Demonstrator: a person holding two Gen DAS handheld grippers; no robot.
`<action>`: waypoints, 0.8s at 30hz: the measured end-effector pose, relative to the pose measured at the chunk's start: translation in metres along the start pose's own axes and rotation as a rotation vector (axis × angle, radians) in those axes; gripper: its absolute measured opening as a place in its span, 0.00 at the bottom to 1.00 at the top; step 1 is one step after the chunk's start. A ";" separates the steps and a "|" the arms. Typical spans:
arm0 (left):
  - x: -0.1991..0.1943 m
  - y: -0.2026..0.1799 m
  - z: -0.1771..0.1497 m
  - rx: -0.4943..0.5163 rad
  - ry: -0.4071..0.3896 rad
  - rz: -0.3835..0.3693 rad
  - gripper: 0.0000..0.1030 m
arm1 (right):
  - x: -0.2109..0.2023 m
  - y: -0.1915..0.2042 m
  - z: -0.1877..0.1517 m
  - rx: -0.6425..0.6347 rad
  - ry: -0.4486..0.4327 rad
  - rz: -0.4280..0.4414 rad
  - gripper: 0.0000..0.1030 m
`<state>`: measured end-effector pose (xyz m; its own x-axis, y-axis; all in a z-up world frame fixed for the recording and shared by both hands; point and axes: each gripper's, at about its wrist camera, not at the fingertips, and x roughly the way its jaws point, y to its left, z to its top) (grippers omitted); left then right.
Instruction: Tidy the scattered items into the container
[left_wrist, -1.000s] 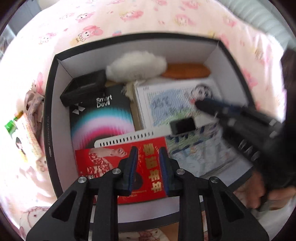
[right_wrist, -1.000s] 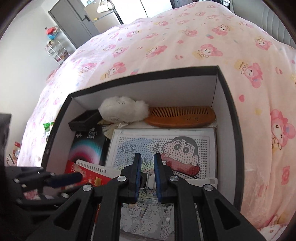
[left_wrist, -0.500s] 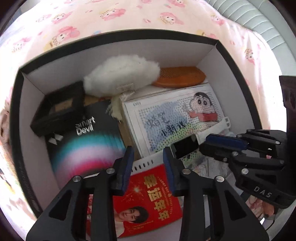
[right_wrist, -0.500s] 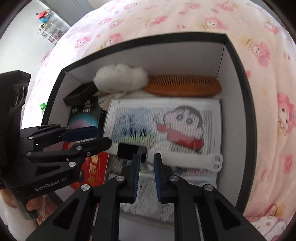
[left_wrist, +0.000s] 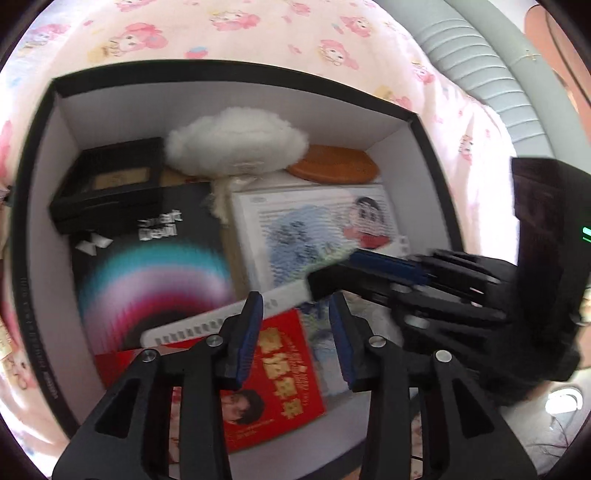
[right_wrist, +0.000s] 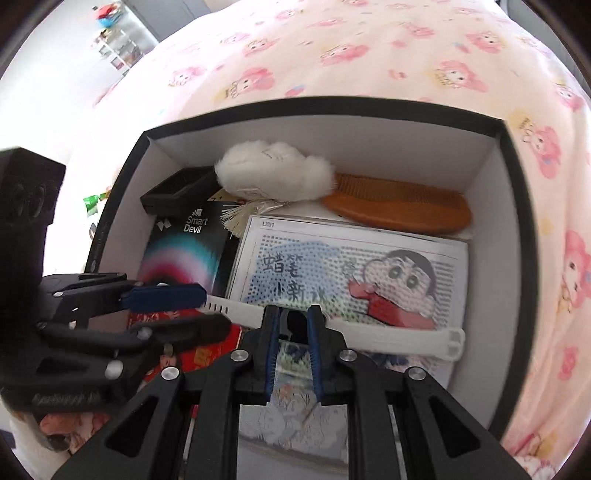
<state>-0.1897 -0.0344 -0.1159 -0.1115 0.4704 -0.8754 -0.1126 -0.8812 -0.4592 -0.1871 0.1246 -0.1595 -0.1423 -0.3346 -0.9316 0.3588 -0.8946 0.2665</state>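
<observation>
Box (right_wrist: 515, 236) with black rim and white walls sits on the pink cartoon-print bedspread (right_wrist: 369, 48), and both of your grippers hang over its near half, pointing steeply down. Your right gripper (right_wrist: 293, 326) has its fingers clamped on the dark face of a watch (right_wrist: 295, 326), whose white strap runs out to either side of the blue pads and lies across the lower edge of the cartoon picture sheet (right_wrist: 351, 273). Your left gripper (left_wrist: 295, 321) has its fingers apart; they have just been opening, and nothing is gripped between them. Below that gap you can see the perforated end of the white strap (left_wrist: 207, 325) and the red card (left_wrist: 280, 365) with gold lettering. In the right wrist view, one blue pad of the left gripper lies over the strap's left end, though whether it touches the strap cannot be told. Along the far wall of the box lie a small black case (left_wrist: 107, 184) in the left corner, a white fluffy puff (left_wrist: 236, 144) beside it, and a brown wooden comb (right_wrist: 399, 206) to the right of the puff. The black packet (left_wrist: 155, 266) with the rainbow fan print lies flat in front of the case, beside the picture sheet. More printed sheets (right_wrist: 295, 406) lie at the near edge under your right gripper.
</observation>
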 end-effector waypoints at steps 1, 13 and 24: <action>0.001 -0.002 -0.001 0.001 0.010 -0.027 0.36 | 0.005 -0.001 0.002 0.001 0.011 -0.016 0.13; 0.014 -0.005 0.006 -0.063 0.047 -0.053 0.40 | -0.034 -0.022 -0.017 0.149 -0.071 0.010 0.12; 0.008 0.009 0.011 -0.130 -0.008 -0.112 0.45 | -0.005 -0.023 -0.025 0.118 0.076 0.090 0.13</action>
<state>-0.2020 -0.0376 -0.1253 -0.1137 0.5657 -0.8167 0.0038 -0.8218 -0.5697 -0.1716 0.1539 -0.1669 -0.0422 -0.3954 -0.9175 0.2551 -0.8922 0.3728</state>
